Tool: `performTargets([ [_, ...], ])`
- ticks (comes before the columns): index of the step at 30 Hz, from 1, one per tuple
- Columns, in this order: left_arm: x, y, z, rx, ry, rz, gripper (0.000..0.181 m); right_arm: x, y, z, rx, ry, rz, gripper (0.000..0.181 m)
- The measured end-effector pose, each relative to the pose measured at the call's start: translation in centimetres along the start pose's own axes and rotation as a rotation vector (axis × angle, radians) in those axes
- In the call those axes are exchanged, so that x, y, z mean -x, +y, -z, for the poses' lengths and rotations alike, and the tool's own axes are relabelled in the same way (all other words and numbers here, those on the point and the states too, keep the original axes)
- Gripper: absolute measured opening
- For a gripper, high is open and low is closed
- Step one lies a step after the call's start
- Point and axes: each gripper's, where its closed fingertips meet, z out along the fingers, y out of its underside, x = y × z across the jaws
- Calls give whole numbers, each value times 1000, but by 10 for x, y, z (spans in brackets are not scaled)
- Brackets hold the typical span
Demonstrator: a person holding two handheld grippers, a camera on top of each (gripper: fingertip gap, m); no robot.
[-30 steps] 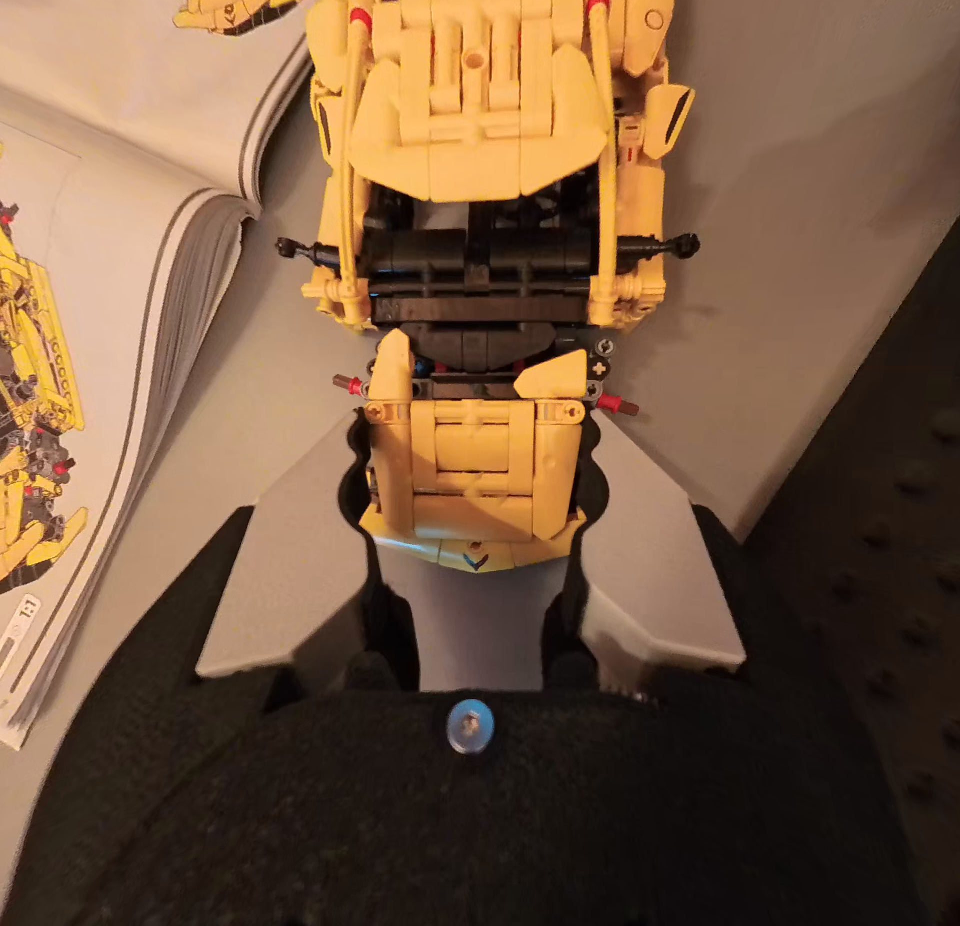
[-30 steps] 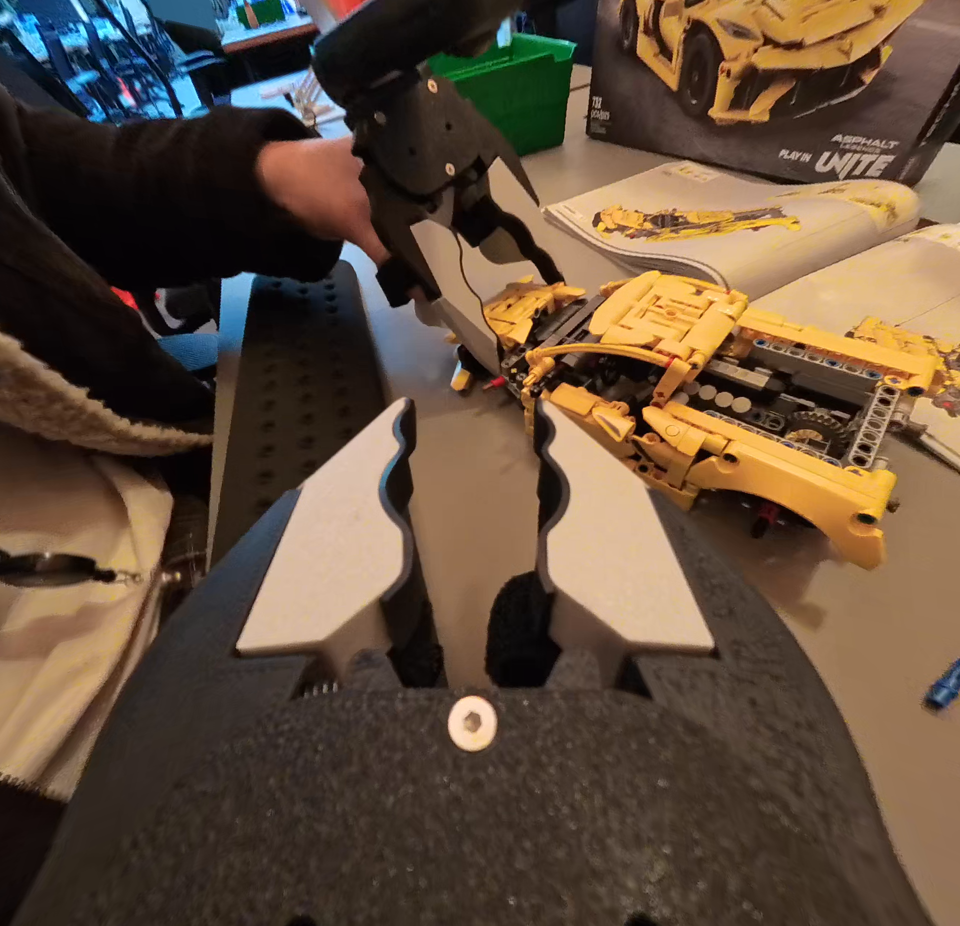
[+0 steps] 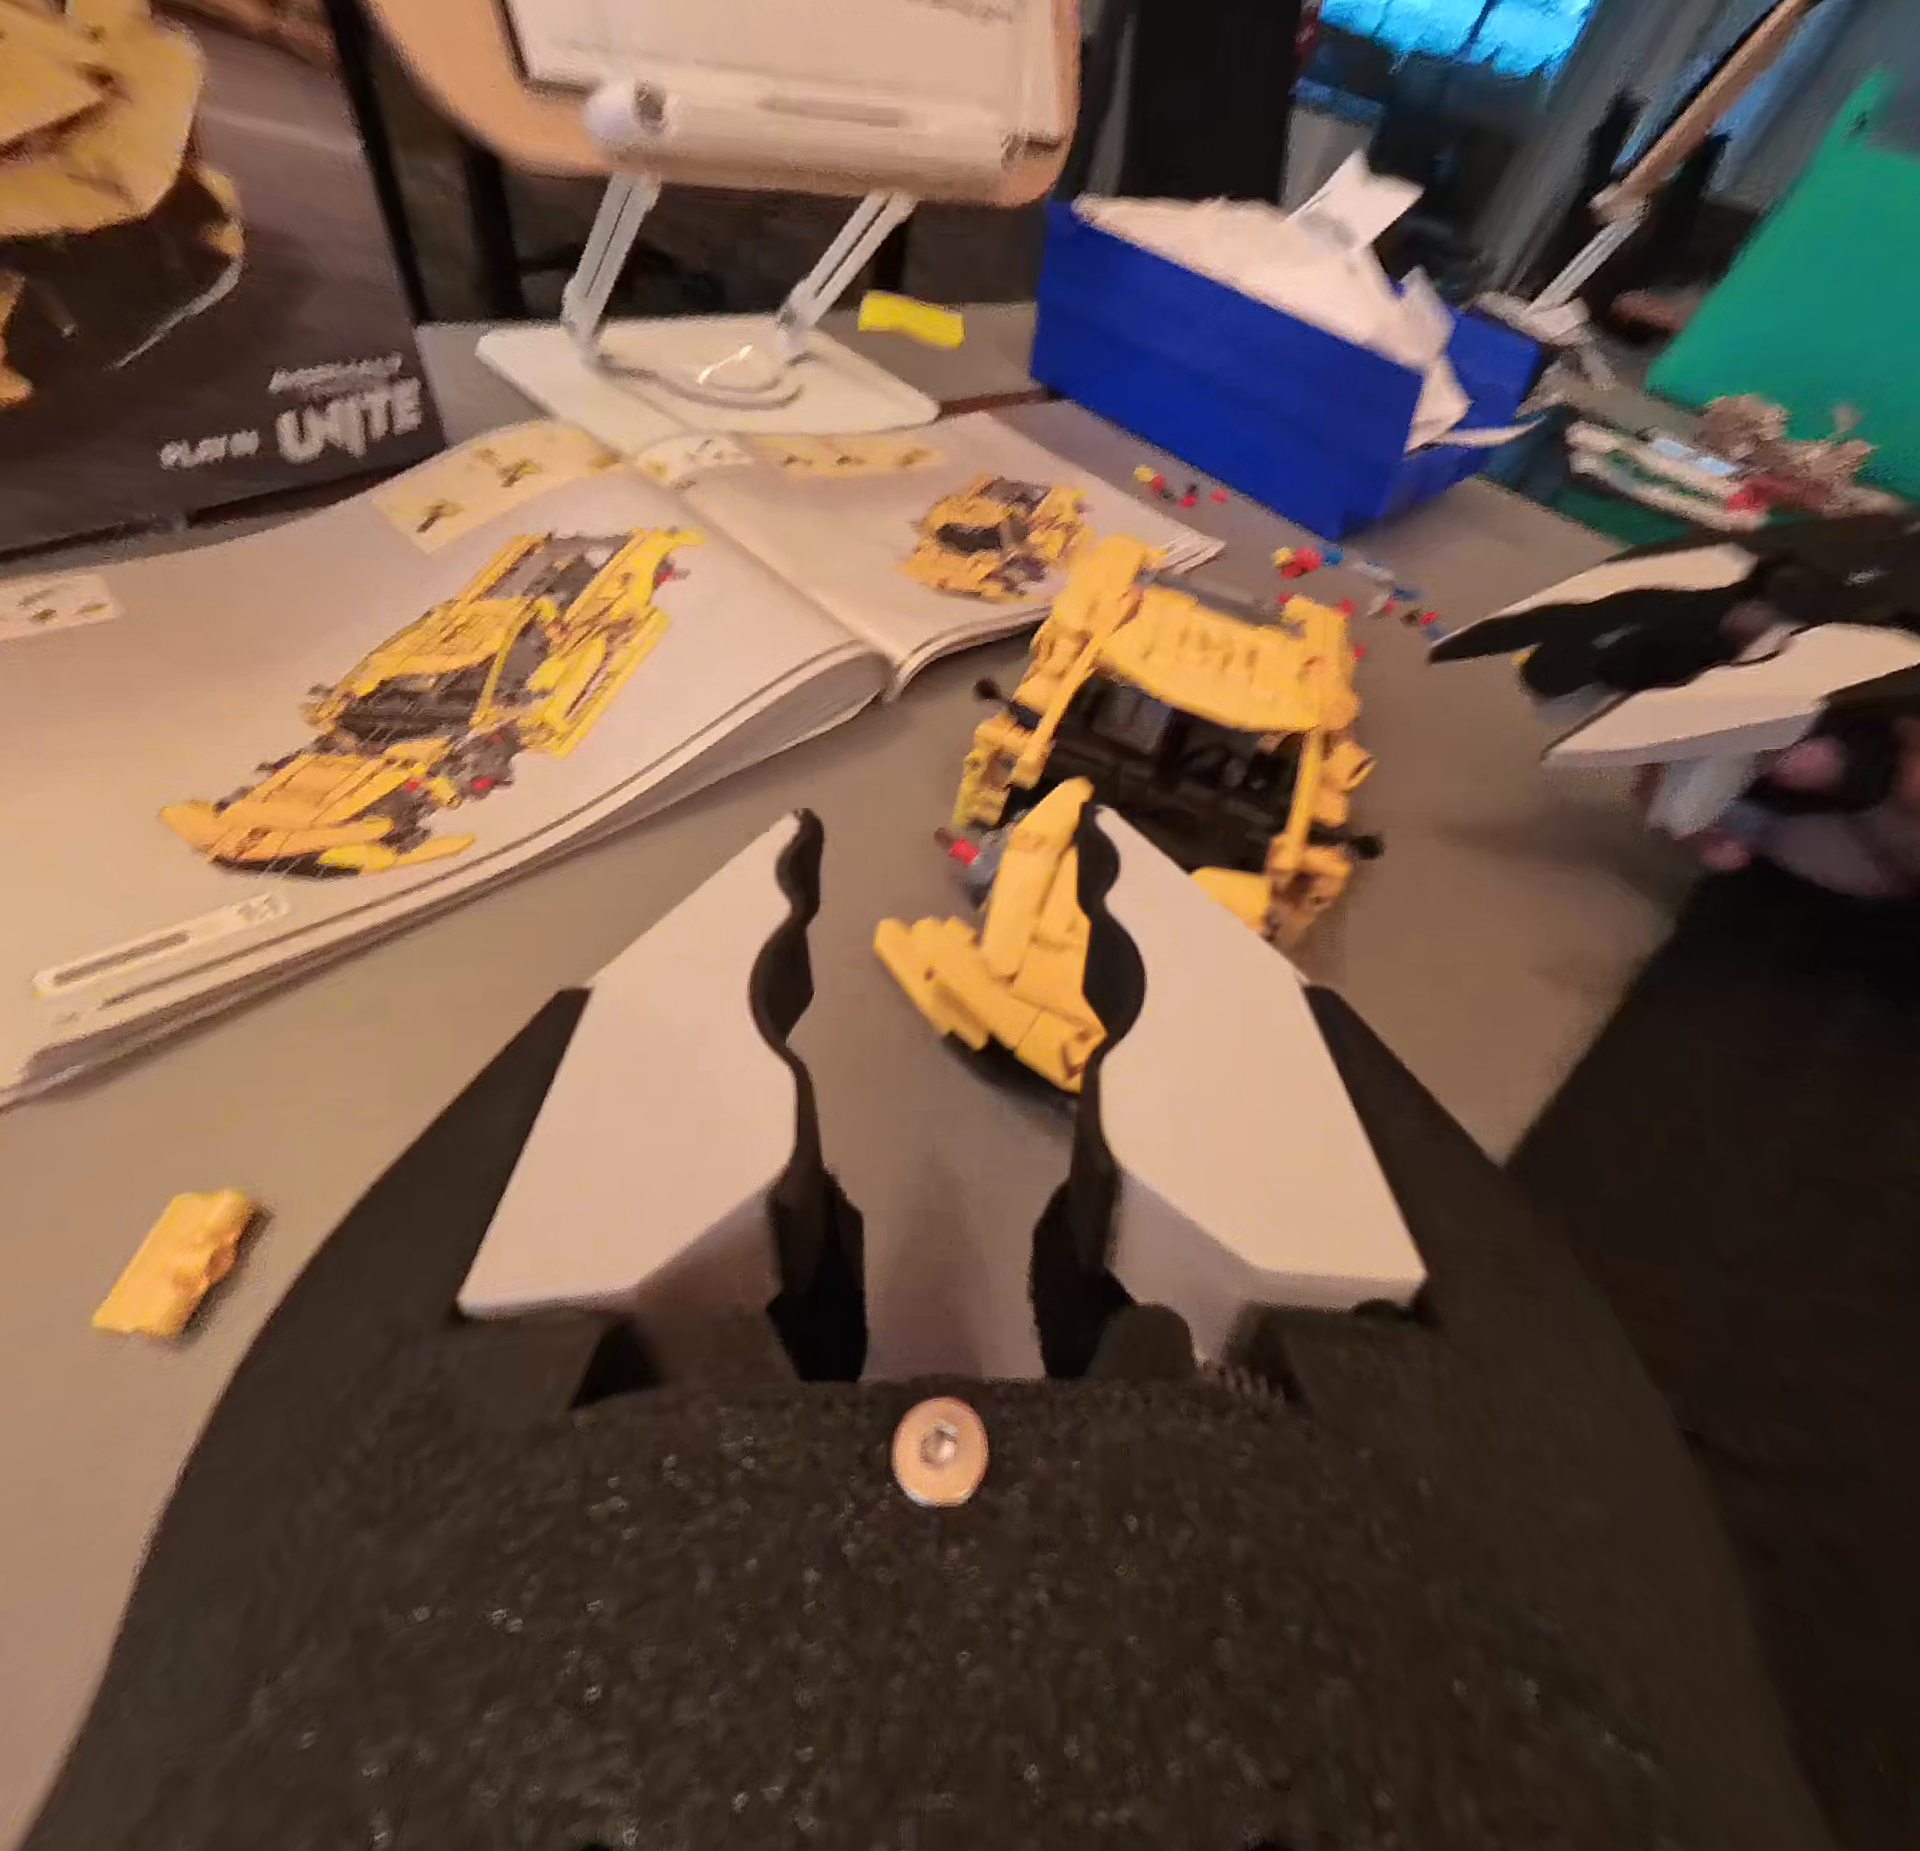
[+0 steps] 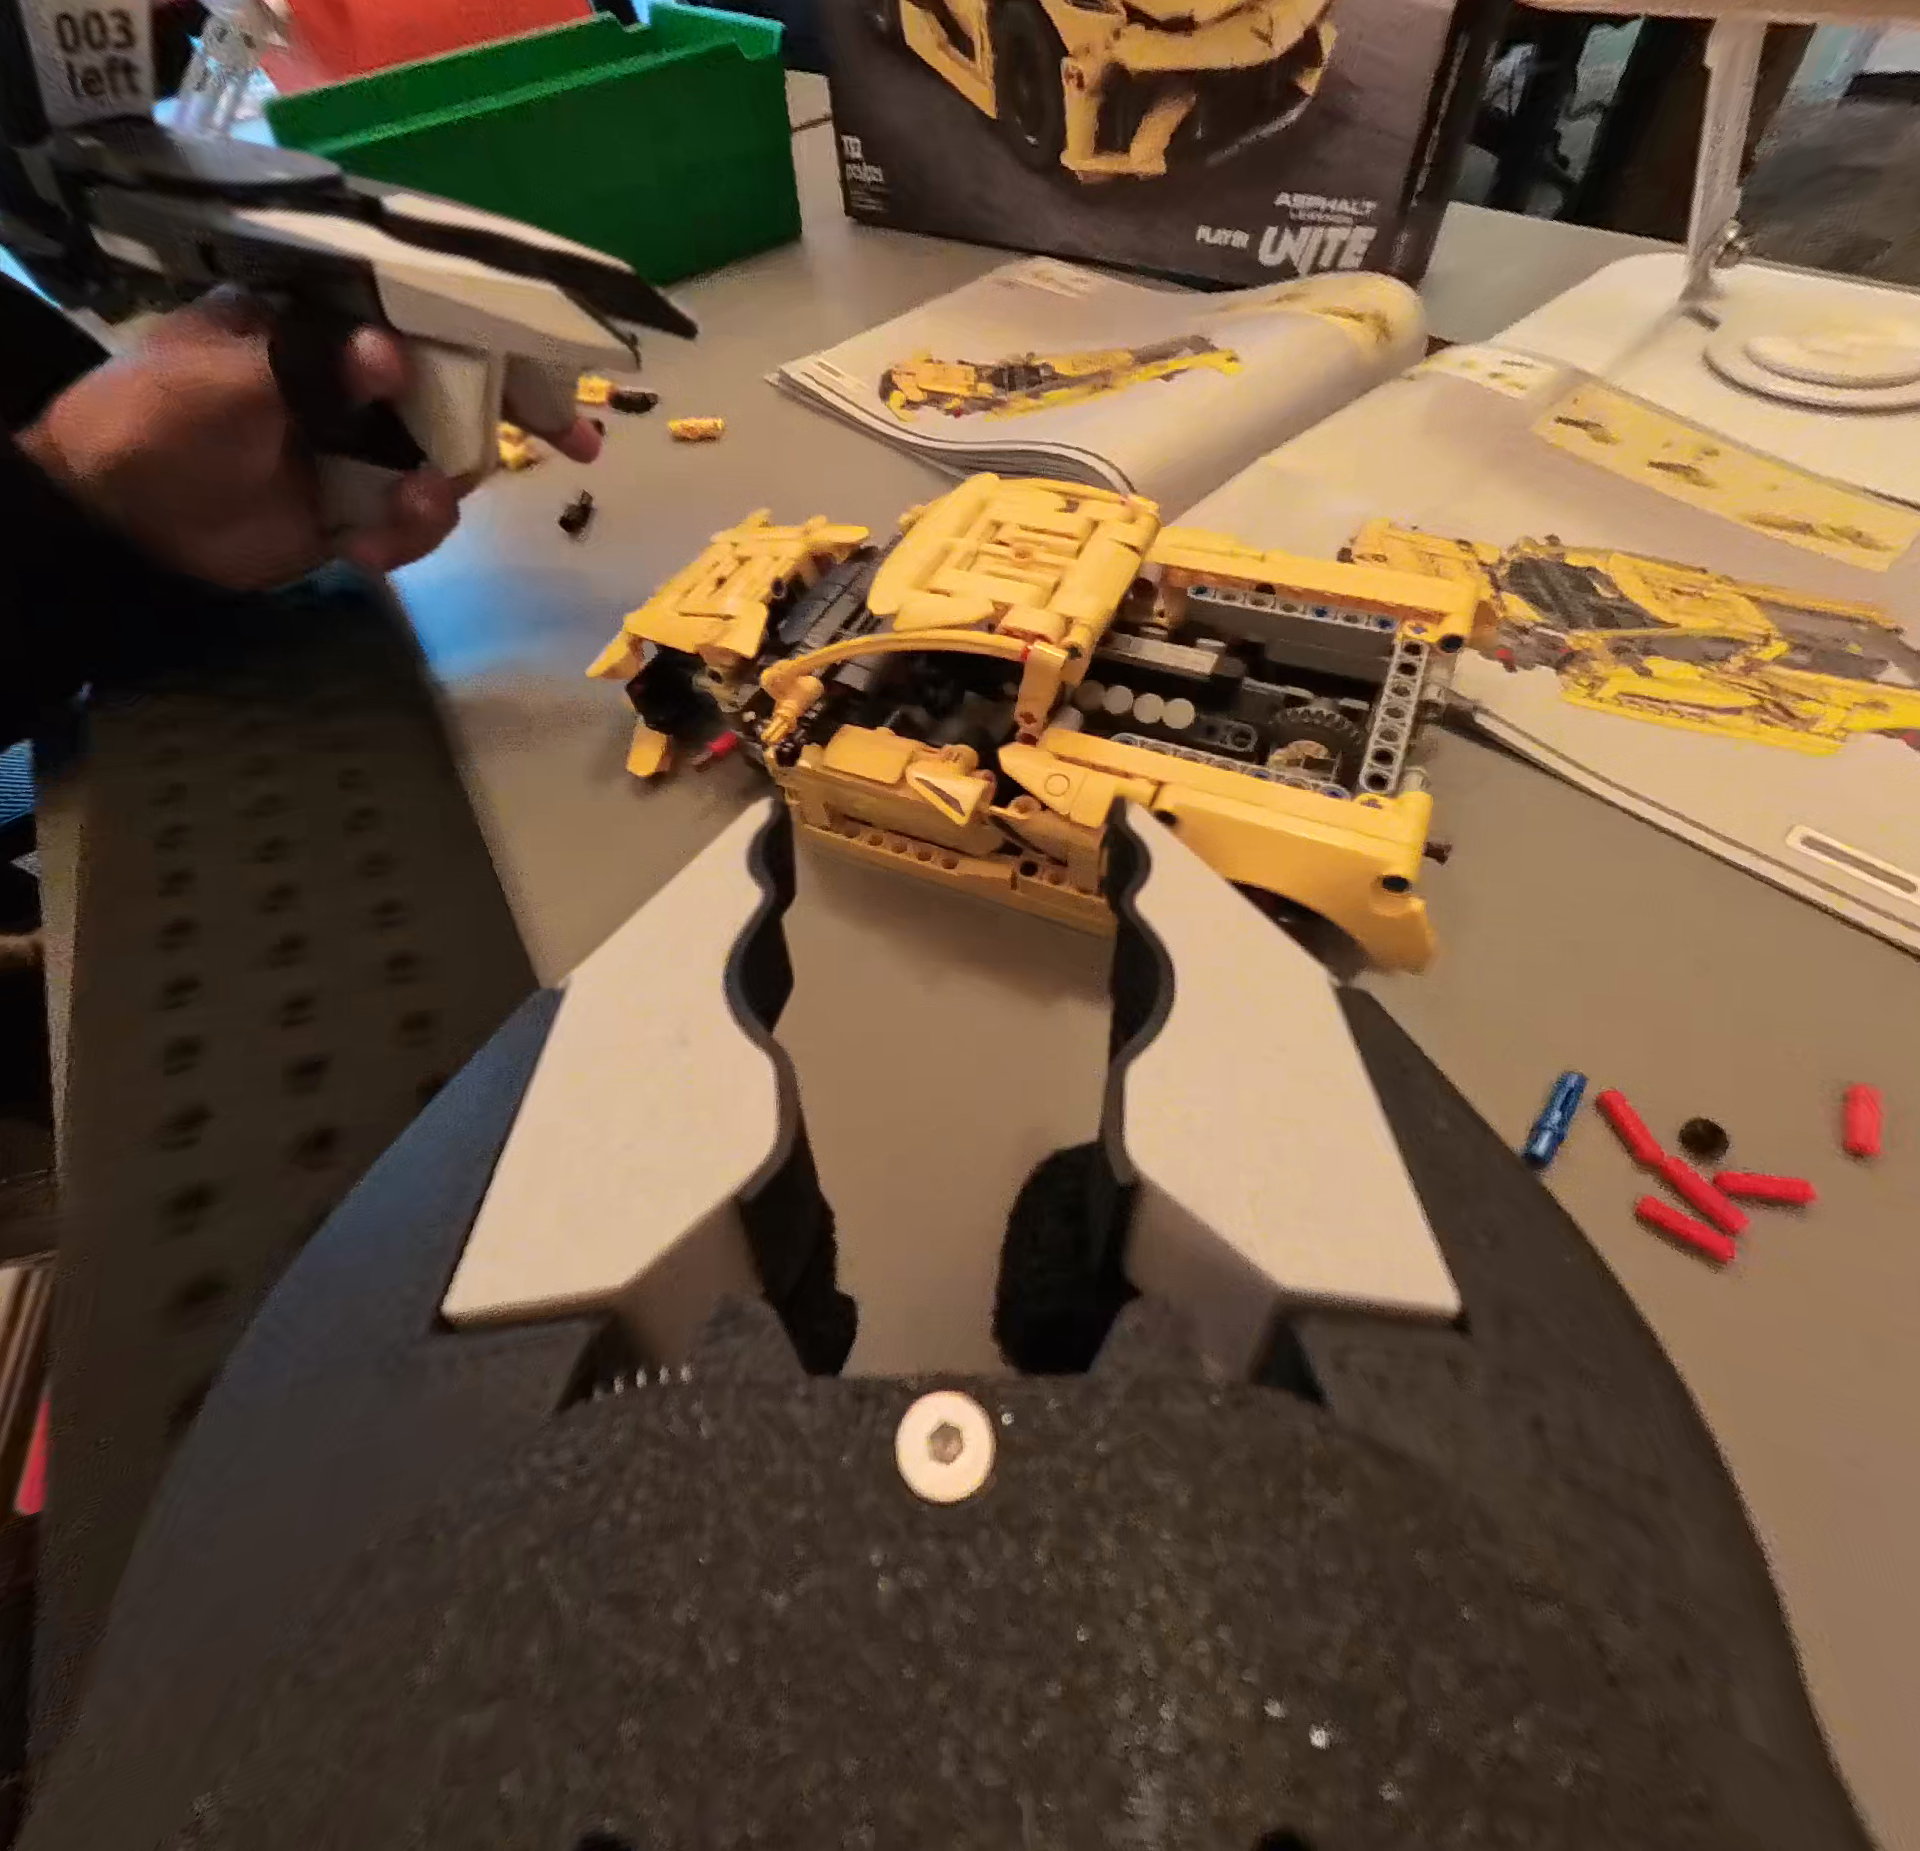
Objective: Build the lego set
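Fingers apart and empty on both: left gripper (image 3: 940, 845) hangs above the tabletop (image 4: 935, 1053) off the car's nose, right gripper (image 4: 940, 830) sits by its side. Yellow car (image 4: 1039, 700) rests on tabletop beside open manual (image 3: 436, 658). Loose red pins (image 4: 1704, 1193) lie right of it.
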Motion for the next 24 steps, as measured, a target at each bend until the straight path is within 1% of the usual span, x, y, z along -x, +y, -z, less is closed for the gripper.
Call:
performTargets([
  [1, 3, 6, -2, 25, -14, 3, 49, -1, 2, 0, 9, 4, -5, 59],
  [3, -1, 4, -2, 27, -5, 6, 49, -3, 2, 0, 12, 16, -7, 58],
  [5, 2, 9, -5, 43, -41, -37, 49, -5, 0, 2, -4, 33, -6, 58],
  [7, -3, 13, -9, 64, -16, -46, 50, -9, -4, 6, -29, 46, -25, 59],
  [9, -17, -6, -12, -7, 57, -58, 50, -27, -19, 16, -76, 91, -51, 56],
  [11, -33, -34, -22, -69, 135, -156, 49, -73, -36, 34, -27, 238, -79, 42],
  [12, -32, -47, -32, -53, 116, -235, 49, -97, -46, 41, 28, 290, -103, 32],
  [13, -26, -60, -45, -23, 66, -314, 38, -123, -55, 44, 96, 327, -134, 30],
  [14, -19, -75, -60, -7, 14, -366, 16, -149, -61, 43, 179, 362, -167, 33],
  [15, -10, -93, -77, -14, -45, -387, 6, -174, -65, 36, 246, 389, -198, 39],
  [16, 1, -106, -98, -22, -94, -401, 3, -194, -61, 25, 325, 398, -251, 42],
  [17, 12, -110, -122, 12, -112, -422, 0, -204, -49, 12, 419, 368, -346, 49],
  [18, 24, -102, -146, 94, -118, -414, 0, -203, -36, -3, 491, 291, -464, 62],
  [19, 32, -84, -166, 207, -91, -381, 0, -200, -27, -15, 525, 215, -580, 72],
  [20, 36, -66, -180, 301, -58, -334, 0, -199, -23, -24, 509, 161, -671, 70],
  [21, 37, -54, -189, 342, -33, -284, 0, -203, -20, -27, 468, 162, -725, 61],
  [22, 34, -47, -194, 337, -4, -246, 0, -212, -12, -24, 454, 213, -741, 56],
  [23, 32, -43, -196, 324, 15, -227, 0, -216, 0, -15, 503, 258, -739, 58],
  [24, 34, -40, -197, 331, 16, -233, 0, -217, 5, -6, 552, 274, -740, 59],
])
